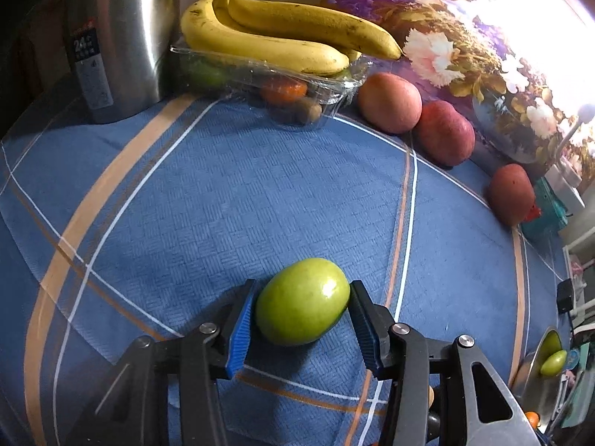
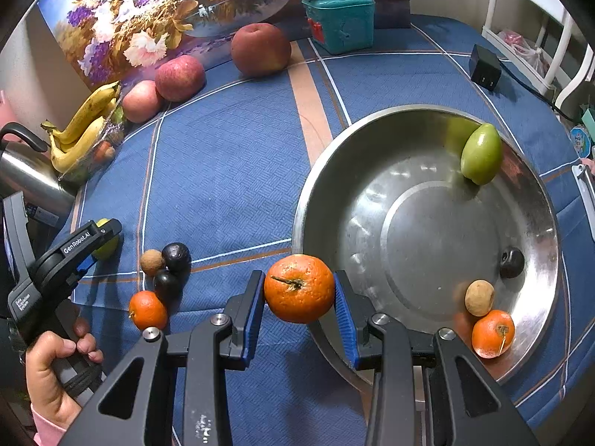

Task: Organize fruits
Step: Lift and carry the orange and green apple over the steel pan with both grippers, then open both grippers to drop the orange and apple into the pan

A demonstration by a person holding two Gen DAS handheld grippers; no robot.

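Note:
In the left wrist view my left gripper (image 1: 302, 306) brackets a green fruit (image 1: 302, 301) lying on the blue checked cloth (image 1: 223, 186); the pads sit at its sides, the right touching, a thin gap on the left. In the right wrist view my right gripper (image 2: 299, 293) is shut on an orange (image 2: 299, 288), held above the cloth by the left rim of a steel bowl (image 2: 372, 171). The bowl holds a green fruit (image 2: 481, 154), an orange (image 2: 493, 333), a brown fruit (image 2: 479, 297) and a dark fruit (image 2: 511, 262). The left gripper (image 2: 102, 239) shows at far left.
On the cloth lie an orange (image 2: 147, 310), two dark fruits (image 2: 176, 256) and a brown fruit (image 2: 152, 261). Three red apples (image 1: 389, 102) line the back by a flower picture (image 1: 465, 37). Bananas (image 1: 282, 33) rest on a clear tray (image 1: 260, 81) beside a steel kettle (image 1: 122, 37). A teal box (image 2: 340, 22) and black adapter (image 2: 484, 67) stand behind.

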